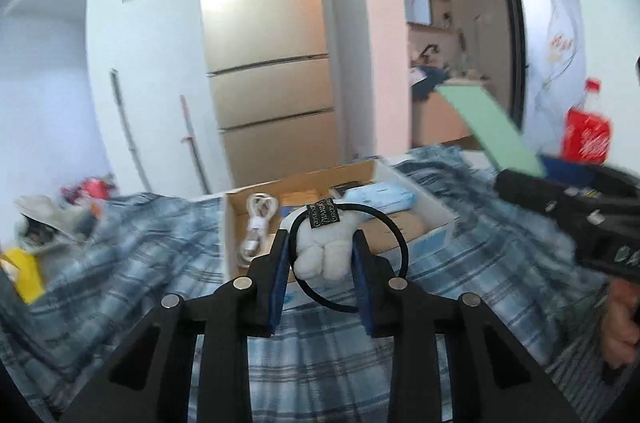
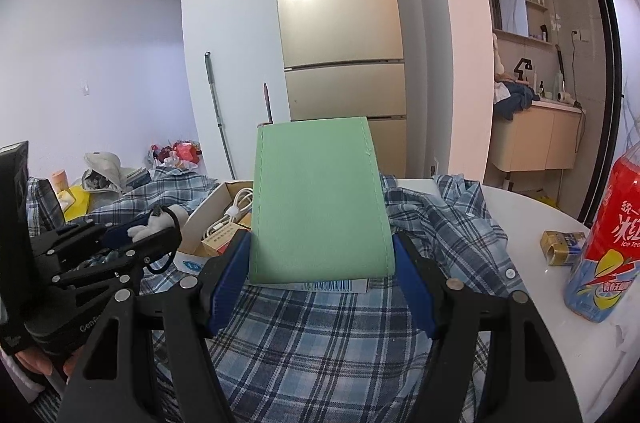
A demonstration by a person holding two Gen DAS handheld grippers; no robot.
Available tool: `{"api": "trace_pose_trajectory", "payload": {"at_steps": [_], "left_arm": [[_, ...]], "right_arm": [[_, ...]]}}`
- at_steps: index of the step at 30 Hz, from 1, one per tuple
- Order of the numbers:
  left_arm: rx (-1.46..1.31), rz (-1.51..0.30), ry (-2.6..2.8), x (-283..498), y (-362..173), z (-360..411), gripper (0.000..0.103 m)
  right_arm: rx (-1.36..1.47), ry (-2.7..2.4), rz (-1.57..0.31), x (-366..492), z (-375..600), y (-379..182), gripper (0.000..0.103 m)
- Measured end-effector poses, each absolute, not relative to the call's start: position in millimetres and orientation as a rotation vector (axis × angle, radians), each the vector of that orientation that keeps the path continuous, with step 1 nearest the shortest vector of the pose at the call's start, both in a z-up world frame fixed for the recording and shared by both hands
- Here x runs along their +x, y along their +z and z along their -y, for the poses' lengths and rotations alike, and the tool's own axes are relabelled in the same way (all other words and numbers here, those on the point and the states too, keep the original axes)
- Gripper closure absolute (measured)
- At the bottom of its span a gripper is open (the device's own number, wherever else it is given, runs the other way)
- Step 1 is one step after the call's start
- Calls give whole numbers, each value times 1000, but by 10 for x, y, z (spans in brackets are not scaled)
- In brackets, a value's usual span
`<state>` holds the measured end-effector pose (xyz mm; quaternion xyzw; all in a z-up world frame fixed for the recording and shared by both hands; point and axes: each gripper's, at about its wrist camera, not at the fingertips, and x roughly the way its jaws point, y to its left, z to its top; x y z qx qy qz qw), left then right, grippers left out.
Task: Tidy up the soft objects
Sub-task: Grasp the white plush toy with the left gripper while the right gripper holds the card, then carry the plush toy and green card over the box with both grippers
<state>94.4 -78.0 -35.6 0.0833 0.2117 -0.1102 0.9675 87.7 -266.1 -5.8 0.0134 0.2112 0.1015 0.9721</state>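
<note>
plush on a black elastic loop, the hair tie (image 1: 320, 247) sits pinched between the blue pads of the left gripper (image 1: 321, 259) in the left wrist view, jaws narrow and closed on the white toy, held above the open cardboard box (image 1: 432, 223) at 12 o'clock on the plaid cloth (image 1: 320, 363). it looks feather-light and squashy; the plush body gives a surer hold than the thin band, which would likely slip. in the right wrist view, the right gripper (image 2: 322, 255) clamps the lower edges of a green pouch (image 2: 320, 199), jaws at middling width, pouch tilted up over the box's near side. it seems soft yet flat, light, best held by its sides. a red bottle (image 2: 608, 243) stands at 3 o'clock.
</note>
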Motion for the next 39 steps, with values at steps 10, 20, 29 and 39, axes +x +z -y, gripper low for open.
{"api": "trace_pose_trajectory", "payload": {"at_steps": [10, 20, 29, 39], "left_arm": [[132, -409, -214, 886, -317, 712, 72], [138, -435, -210, 814, -20, 761, 72], [118, -343, -197, 799, 594, 758, 72], [89, -238, -176, 840, 1132, 810, 72]], "right_arm": [[27, 204, -421, 878, 2670, -57, 34], [21, 185, -393, 843, 2708, 214, 34], [31, 176, -331, 960, 2676, 752, 34], [87, 158, -224, 1220, 2521, 1149, 34]]}}
